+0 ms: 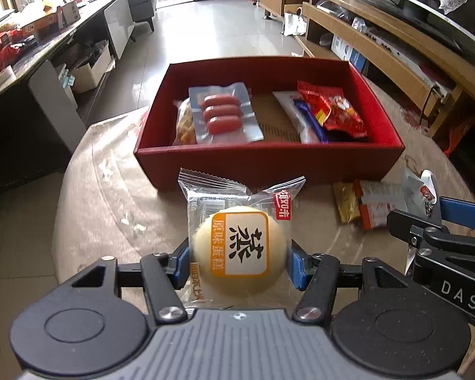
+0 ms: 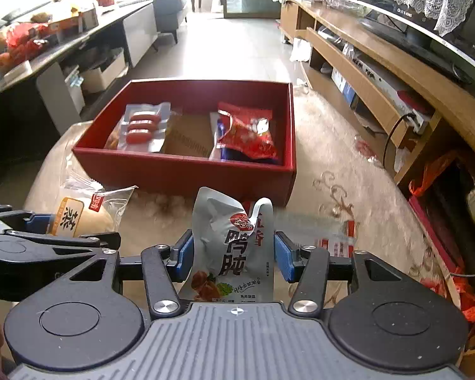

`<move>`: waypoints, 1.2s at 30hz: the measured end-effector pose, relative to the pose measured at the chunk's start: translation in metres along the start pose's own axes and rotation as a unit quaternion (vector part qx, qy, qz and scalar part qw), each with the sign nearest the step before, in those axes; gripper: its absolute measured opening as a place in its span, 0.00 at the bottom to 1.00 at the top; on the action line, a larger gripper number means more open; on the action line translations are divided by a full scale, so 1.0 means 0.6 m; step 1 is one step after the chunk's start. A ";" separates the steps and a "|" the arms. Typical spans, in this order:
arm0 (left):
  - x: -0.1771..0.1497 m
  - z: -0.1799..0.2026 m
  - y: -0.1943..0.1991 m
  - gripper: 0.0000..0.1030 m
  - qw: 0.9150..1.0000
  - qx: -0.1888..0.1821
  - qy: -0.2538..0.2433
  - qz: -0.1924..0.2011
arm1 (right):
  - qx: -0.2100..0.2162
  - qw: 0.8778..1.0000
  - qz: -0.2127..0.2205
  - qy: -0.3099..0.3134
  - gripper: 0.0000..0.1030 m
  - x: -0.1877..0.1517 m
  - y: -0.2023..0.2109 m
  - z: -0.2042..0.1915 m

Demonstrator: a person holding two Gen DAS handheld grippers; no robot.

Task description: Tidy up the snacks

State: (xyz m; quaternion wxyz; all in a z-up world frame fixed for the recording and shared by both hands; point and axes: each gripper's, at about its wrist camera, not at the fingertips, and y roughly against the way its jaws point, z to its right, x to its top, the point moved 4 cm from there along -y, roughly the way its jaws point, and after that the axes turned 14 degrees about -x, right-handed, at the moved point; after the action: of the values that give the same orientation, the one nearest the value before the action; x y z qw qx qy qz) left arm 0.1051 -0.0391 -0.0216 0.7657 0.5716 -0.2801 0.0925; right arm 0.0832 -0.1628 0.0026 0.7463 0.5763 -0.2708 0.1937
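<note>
A: Left tool [image 1: 237, 261]?
B: Clamped on wrapped cake [image 1: 239, 250], held above the tabletop [image 1: 110, 196], near red box [image 1: 269, 161].
A: Right tool [image 2: 234, 255]?
B: Gripping grey pouch [image 2: 232, 247], beside it.

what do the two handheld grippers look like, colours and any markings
Both match: the left gripper and right gripper have black linkage arms with silver pivot screws, blue pads on the jaws, round black discs either side and a ribbed grey body. White "DAS" lettering shows on the right one's side.
</note>
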 end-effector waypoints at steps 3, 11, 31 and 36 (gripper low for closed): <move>0.015 0.001 -0.001 0.55 1.000 0.000 -0.001 0.005 | 0.001 1.000 0.005 -0.006 0.58 0.013 -0.002 0.002; 0.043 0.002 -0.009 0.55 1.000 0.000 -0.001 0.011 | -0.001 1.000 0.010 -0.014 0.58 0.038 -0.012 0.010; 0.105 0.012 -0.022 0.55 1.000 0.001 -0.009 0.029 | 0.000 0.999 0.027 -0.026 0.58 0.090 -0.031 0.021; 0.123 0.008 -0.028 0.55 0.999 0.002 -0.008 0.033 | -0.001 0.999 0.033 -0.027 0.58 0.106 -0.037 0.022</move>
State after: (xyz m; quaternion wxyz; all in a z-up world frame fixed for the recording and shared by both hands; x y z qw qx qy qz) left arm 0.1723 -0.0623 0.0048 0.7587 0.5645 -0.3044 0.1141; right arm 0.1435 -0.1827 0.0282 0.7324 0.5715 -0.3096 0.2027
